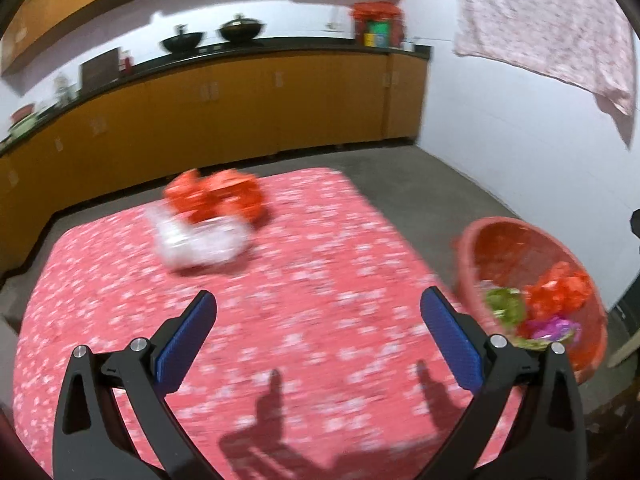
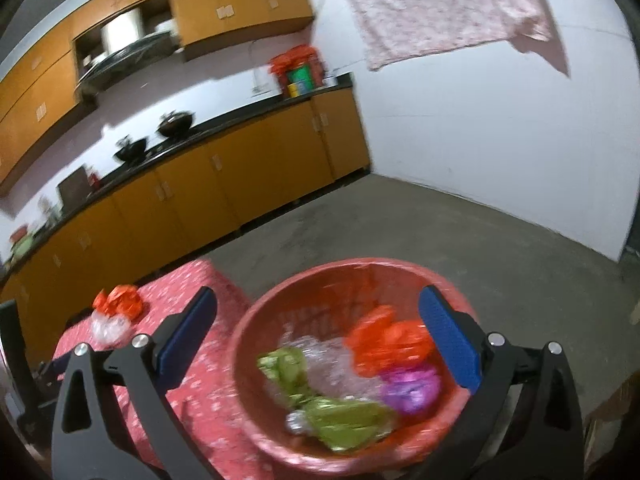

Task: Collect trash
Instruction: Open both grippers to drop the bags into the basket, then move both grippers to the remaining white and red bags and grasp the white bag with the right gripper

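A red basket point(image 2: 400, 268) stands beside the table at its right edge, also seen as the red basket point(image 1: 500, 232) in the left wrist view. It holds crumpled orange wrapper point(image 2: 386, 338), green wrapper point(image 2: 344, 416), purple wrapper point(image 2: 408, 386) and clear plastic. My right gripper point(image 2: 318, 316) is open above the basket, nothing between its blue pads. My left gripper point(image 1: 318, 320) is open over the red flowered tablecloth point(image 1: 320, 280), empty. Farther on the cloth lie a crumpled orange wrapper point(image 1: 220, 196) and clear plastic wrap point(image 1: 200, 242), touching each other, blurred.
Yellow base cabinets point(image 1: 240, 104) with a dark countertop run along the far wall, with two black woks point(image 1: 240, 30) and a red bundle point(image 1: 376, 20) on top. Grey concrete floor point(image 2: 460, 232) surrounds the table. A pink cloth point(image 1: 548, 24) hangs on the white wall.
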Action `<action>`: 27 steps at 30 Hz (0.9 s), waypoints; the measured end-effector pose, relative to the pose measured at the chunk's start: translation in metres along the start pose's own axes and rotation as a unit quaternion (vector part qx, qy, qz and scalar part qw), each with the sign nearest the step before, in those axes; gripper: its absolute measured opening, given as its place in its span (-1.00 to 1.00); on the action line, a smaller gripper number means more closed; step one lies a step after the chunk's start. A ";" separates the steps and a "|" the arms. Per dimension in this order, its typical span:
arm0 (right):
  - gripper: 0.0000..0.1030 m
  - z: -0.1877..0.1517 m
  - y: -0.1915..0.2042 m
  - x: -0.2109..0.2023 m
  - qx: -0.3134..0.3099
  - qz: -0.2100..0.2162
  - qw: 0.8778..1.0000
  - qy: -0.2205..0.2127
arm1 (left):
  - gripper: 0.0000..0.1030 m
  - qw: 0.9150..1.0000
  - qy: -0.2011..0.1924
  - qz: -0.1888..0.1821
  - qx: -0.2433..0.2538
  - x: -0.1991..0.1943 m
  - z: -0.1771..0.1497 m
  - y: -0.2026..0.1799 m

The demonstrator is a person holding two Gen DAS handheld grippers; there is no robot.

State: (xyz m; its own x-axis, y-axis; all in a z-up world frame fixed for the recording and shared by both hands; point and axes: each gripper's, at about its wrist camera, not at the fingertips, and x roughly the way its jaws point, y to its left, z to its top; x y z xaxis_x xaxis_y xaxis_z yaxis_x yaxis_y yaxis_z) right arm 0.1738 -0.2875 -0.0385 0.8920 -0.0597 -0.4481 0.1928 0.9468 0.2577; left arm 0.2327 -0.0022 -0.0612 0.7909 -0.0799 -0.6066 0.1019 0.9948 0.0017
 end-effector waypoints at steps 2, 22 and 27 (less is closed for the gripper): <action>0.92 0.002 0.023 0.006 -0.018 0.014 1.000 0.005 | 0.96 1.000 0.003 0.017 -0.018 -0.002 -0.003 0.024; 0.81 -0.053 0.304 0.111 -0.214 0.172 0.956 0.099 | 0.96 0.979 -0.010 0.165 -0.119 -0.035 -0.039 0.210; 0.46 -0.065 0.358 0.146 -0.279 0.189 0.934 0.117 | 0.96 0.974 -0.015 0.172 -0.144 -0.033 -0.037 0.234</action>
State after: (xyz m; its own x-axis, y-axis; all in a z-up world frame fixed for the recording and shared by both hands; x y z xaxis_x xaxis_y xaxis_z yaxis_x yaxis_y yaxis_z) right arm 0.3460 0.0632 -0.0673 0.7266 0.3206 -0.6076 -0.4194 0.9075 -0.0227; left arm 0.2079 0.2359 -0.0697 0.7661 0.2644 -0.5858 -0.3432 0.9389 -0.0251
